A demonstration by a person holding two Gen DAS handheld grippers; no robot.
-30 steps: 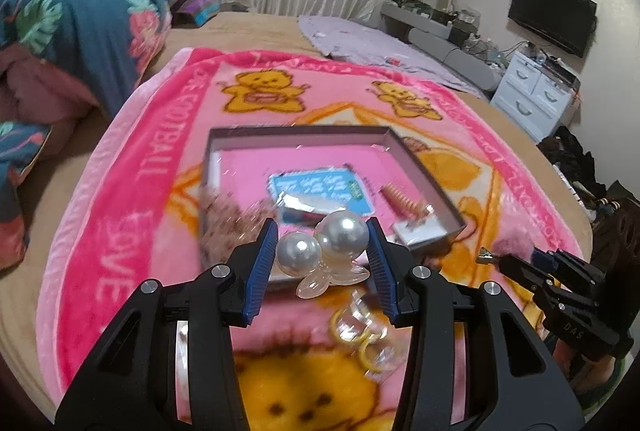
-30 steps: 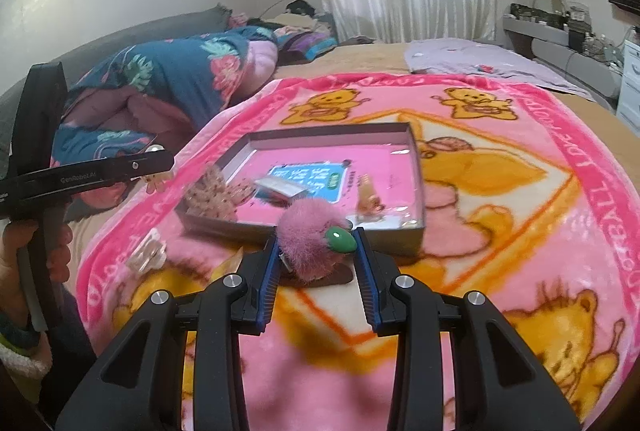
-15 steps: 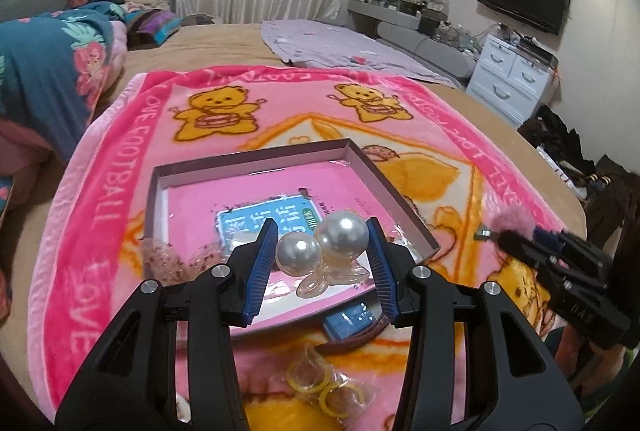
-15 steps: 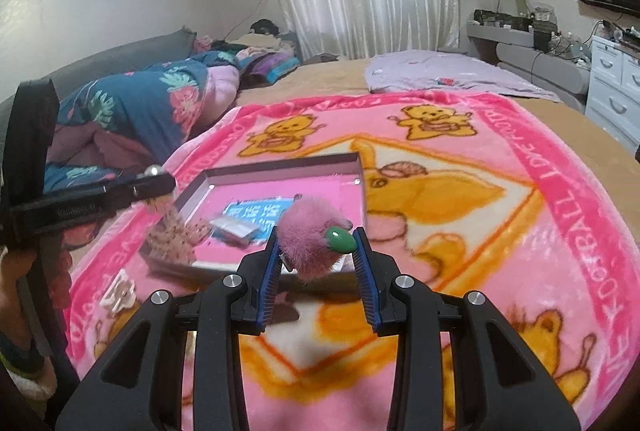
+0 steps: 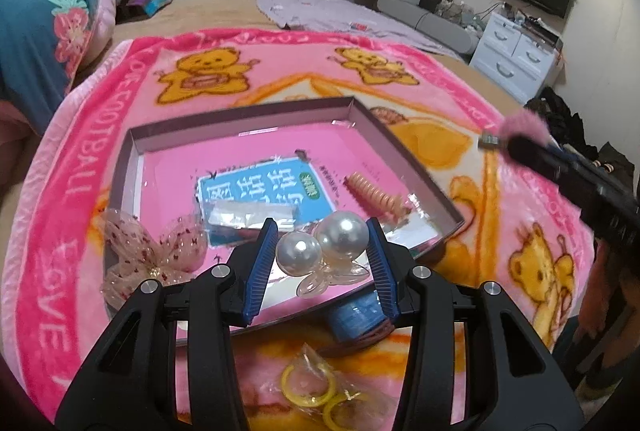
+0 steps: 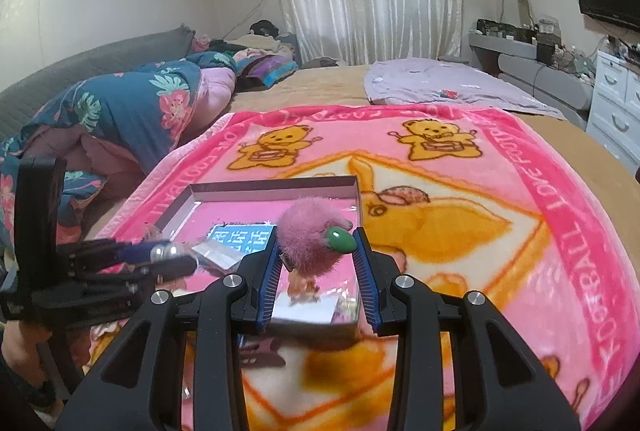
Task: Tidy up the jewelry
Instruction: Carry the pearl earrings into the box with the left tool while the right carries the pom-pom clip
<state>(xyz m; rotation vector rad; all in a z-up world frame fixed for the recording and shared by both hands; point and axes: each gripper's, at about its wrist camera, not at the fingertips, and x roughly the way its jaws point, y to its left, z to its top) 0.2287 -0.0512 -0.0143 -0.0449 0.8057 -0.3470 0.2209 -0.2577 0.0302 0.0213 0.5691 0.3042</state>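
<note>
A bed (image 6: 328,83) carried a pink blanket (image 5: 472,167) printed with bears, and on the blanket lay a shallow open box (image 5: 240,119) with a pink floor. Inside the box lay a blue card (image 5: 256,187), a sheer bow (image 5: 152,251) at its near left corner and a ribbed orange hair tie (image 5: 372,195) toward the right. The left claw (image 5: 322,263) was clenched on a hair clip with two big pearls (image 5: 320,247), held over the box's near edge. The right claw (image 6: 316,263) gripped a fluffy pink pom-pom (image 6: 308,235) with a green stone, over the box's right half. Yellow rings in a clear bag (image 5: 316,391) lay on the blanket just in front of the box.
</note>
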